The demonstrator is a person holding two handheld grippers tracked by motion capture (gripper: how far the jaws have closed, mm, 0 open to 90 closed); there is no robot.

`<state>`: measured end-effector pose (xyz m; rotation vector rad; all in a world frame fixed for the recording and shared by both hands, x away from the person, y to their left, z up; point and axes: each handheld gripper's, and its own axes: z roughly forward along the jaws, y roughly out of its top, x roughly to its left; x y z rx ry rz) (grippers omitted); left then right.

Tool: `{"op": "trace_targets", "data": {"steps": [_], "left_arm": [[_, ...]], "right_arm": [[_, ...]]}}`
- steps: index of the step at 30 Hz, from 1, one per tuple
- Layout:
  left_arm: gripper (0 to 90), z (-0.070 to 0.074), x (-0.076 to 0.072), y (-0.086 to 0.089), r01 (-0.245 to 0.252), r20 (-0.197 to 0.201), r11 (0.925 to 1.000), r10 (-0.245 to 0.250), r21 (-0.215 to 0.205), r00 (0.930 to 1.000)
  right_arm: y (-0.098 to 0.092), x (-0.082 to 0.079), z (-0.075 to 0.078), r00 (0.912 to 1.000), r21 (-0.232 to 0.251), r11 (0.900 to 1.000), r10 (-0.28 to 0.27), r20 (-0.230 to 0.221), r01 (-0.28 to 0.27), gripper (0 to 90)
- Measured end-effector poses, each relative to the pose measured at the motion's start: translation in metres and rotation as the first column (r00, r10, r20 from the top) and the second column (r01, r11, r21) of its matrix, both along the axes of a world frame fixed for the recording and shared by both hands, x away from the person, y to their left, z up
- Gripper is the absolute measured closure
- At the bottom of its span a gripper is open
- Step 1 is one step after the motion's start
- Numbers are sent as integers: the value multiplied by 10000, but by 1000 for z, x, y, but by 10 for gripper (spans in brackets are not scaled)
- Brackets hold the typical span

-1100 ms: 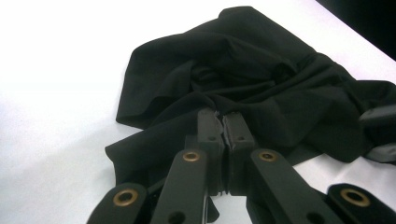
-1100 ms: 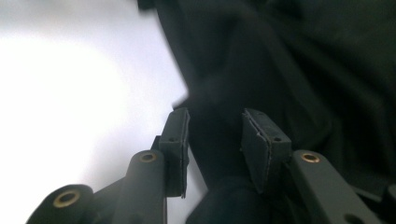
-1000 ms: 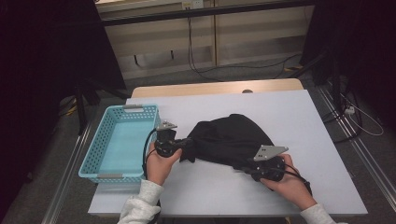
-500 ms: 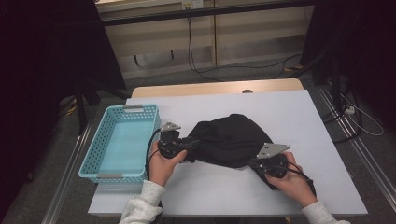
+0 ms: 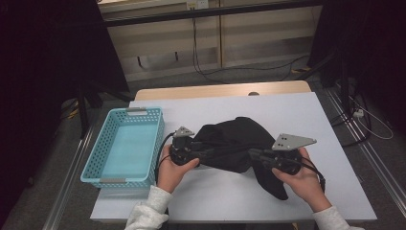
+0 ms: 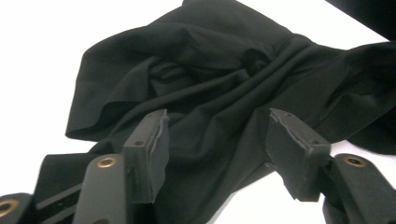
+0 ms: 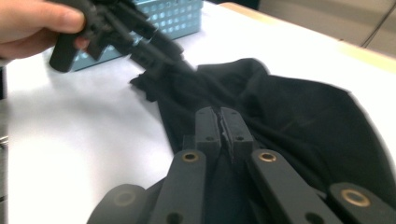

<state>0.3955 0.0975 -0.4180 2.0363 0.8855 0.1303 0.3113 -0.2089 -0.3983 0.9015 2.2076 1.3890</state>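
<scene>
A crumpled black cloth (image 5: 230, 139) lies in the middle of the white table (image 5: 306, 110). My left gripper (image 5: 206, 152) reaches into its left side. In the left gripper view the left gripper (image 6: 215, 140) stands open; its jaws have just been opening, and the cloth (image 6: 210, 70) lies slack between and beyond the pads without being pressed. My right gripper (image 5: 253, 154) is at the cloth's right side, lifted a little off the table. Its jaws (image 7: 222, 119) are shut on a fold of the cloth (image 7: 289, 116), and a flap hangs below the hand.
A light blue plastic basket (image 5: 91, 167) stands at the table's left edge, close to the left hand; it also appears as the basket (image 7: 182, 16) in the right gripper view. Bare tabletop lies behind and to the right of the cloth. Cables run across the floor beyond.
The left gripper's jaws have opened and let go of the cloth. The right gripper has shut on the cloth and risen, pulling a fold up with it.
</scene>
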Motion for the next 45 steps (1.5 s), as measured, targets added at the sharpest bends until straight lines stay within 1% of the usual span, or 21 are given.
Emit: {"op": "trace_targets", "data": {"steps": [3, 5, 7, 10, 15, 17, 19, 20, 21, 22, 23, 24, 26, 28, 29, 31, 32, 35, 37, 40, 45], "left_arm": [[290, -4, -1, -8, 253, 86, 9996, -254, 139, 9996], [262, -8, -3, -14, 492, 145, 9985, -496, 244, 9987], [220, -13, -5, -22, 812, 198, 9956, -822, 464, 9964], [185, -21, -6, -33, 1310, 201, 9885, -1328, 762, 9909], [183, -35, -5, -38, 1268, 263, 9817, -1318, 1419, 9909], [225, -39, -4, -37, 1355, 64, 9785, -1381, 1553, 9904], [318, -41, -5, -36, 1483, 341, 9735, -1565, 1742, 9871], [400, -40, -6, -35, 1587, 464, 9676, -1709, 1966, 9842], [588, -38, -6, -35, 1599, 324, 9675, -1694, 1961, 9850], [664, -38, -5, -34, 1645, -54, 9706, -1661, 1756, 9861], [700, -37, -5, -34, 1713, -184, 9700, -1707, 1727, 9852], [783, -37, -5, -35, 1695, -255, 9700, -1676, 1742, 9855], [865, -36, -5, -36, 1539, -646, 9746, -1452, 1624, 9873], [885, -33, -4, -38, 1311, -822, 9760, -1183, 1737, 9896], [887, -31, -3, -37, 1118, -728, 9795, -1008, 1674, 9922], [888, -25, 1, -34, 731, -514, 9886, -668, 1316, 9964], [889, -21, 4, -32, 560, -367, 9907, -518, 1240, 9980], [890, -8, 12, -27, 92, -305, 9970, -69, 767, 9995], [891, 0, 19, -27, -98, -268, 9981, 115, 616, 9996], [891, 11, 29, -28, -202, -221, 9990, 211, 388, 9995], [891, 15, 40, -30, -495, -234, 9985, 500, 232, 9985]], "right_arm": [[-10, 6, -8, 9982, -204, 9980, -603, -10, 603, 870], [-20, 10, -17, 9925, -585, 9909, -1218, -69, 1212, 867], [-30, 14, -27, 9858, -729, 9846, -1623, -435, 1589, 864], [-34, 17, -37, 9820, -1185, 9787, -1764, -671, 1677, 856], [-32, 16, -41, 9840, -1356, 9784, -1660, -642, 1562, 838], [-32, 16, -44, 9836, -1474, 9761, -1701, -594, 1599, 839], [-33, 16, -47, 9819, -1556, 9742, -1759, -705, 1633, 838], [-34, 16, -49, 9811, -1564, 9737, -1786, -740, 1655, 838], [-34, 16, -51, 9810, -1584, 9733, -1797, -735, 1665, 835], [-34, 16, -52, 9805, -1583, 9732, -1808, -771, 1670, 835], [-34, 16, -52, 9803, -1591, 9733, -1802, -812, 1658, 836], [-34, 16, -53, 9807, -1588, 9737, -1777, -814, 1632, 838], [-33, 15, -53, 9821, -1605, 9744, -1716, -774, 1576, 842], [-33, 14, -51, 9841, -1520, 9769, -1624, -719, 1501, 842], [-33, 13, -50, 9844, -1489, 9776, -1607, -711, 1488, 841], [-34, 11, -47, 9853, -1358, 9797, -1577, -653, 1478, 838], [-35, 9, -45, 9859, -1306, 9805, -1559, -612, 1470, 831], [-37, 6, -40, 9859, -1075, 9820, -1609, -469, 1552, 788], [-34, 4, -38, 9894, -978, 9861, -1391, -410, 1346, 748], [-24, 0, -35, 9960, -1123, 9903, -853, -250, 819, 727], [-1, -7, -34, 9998, -1404, 9901, -17, -206, -12, 705]]}}
